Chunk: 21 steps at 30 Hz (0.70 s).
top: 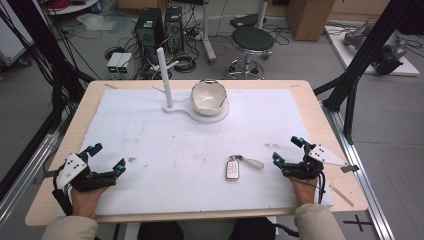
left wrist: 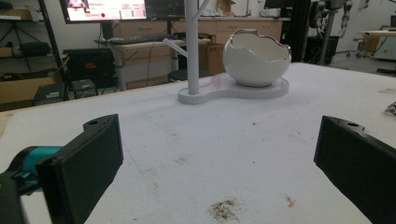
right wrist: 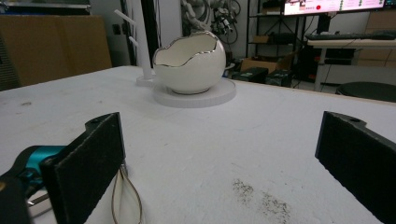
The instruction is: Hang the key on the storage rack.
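Left hand-held gripper (top: pixel 106 159): seen resting low at the near left of the tabletop (top: pixel 310 107), held by a hand (top: pixel 86 197) entering from the bottom edge; its jaws are spread wide apart with nothing between them, as is confirmed in the left gripper view, where only bare white mat (left wrist: pixel 233 154) lies between the two black pads.

White mat: laid over most of the wooden tabletop; a dark smudge (left wrist: pixel 225 208) is seen just ahead of the left jaws.

White stand (top: pixel 166 80): an upright post with a side peg, placed at the far middle of the mat, sharing one flat base (top: pixel 200 116) with the bowl.

Eggshell-shaped bowl (top: pixel 208 97): white with a jagged, silver-edged rim, seated upright on the round end of that base, just right of the post.

Key fob (top: pixel 232 168): lying flat on the mat right of centre, near the front, with its pale strap (top: pixel 251 162) stretched toward the right gripper; it is touched by neither gripper.

Right hand-held gripper (top: pixel 288 150): held low at the near right, jaws wide apart and empty; in the right gripper view a strap loop (right wrist: pixel 125 196) is glimpsed beside the left pad, and whether it touches cannot be told.
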Motion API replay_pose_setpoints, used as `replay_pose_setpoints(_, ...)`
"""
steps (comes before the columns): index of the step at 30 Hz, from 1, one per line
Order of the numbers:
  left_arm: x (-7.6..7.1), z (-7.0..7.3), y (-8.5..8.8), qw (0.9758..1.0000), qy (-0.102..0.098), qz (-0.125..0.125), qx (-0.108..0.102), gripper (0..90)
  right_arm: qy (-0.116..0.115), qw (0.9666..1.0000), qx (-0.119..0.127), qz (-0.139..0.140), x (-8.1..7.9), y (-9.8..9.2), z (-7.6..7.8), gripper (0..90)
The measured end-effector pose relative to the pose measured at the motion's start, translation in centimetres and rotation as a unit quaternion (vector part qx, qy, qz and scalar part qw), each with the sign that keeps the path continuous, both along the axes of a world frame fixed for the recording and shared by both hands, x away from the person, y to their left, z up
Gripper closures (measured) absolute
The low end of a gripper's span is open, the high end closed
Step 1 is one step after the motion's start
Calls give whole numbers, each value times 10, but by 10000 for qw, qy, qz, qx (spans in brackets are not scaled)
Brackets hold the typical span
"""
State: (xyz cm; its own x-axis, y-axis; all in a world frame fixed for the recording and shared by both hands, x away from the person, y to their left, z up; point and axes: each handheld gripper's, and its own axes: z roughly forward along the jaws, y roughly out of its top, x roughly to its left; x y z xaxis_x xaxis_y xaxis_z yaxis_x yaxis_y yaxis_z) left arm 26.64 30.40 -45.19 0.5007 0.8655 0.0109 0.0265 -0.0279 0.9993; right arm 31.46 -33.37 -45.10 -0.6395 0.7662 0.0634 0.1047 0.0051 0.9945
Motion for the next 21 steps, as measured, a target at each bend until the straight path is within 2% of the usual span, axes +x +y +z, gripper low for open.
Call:
replay_pose_setpoints(13, 0, 0, 0, 10000, 3, -5, 0, 17, -29, 10000, -59, -2, 0, 0, 0, 6)
replay_pose_setpoints(20, 0, 0, 1, 10000, 2, -6, -15, 17, 71, 9999, -94, -66, 2, 2, 1, 6)
replay_pose_setpoints(21, 0, 0, 0, 10000, 1, -3, -34, 17, 168, 9998, -101, -71, 3, 2, 2, 6)
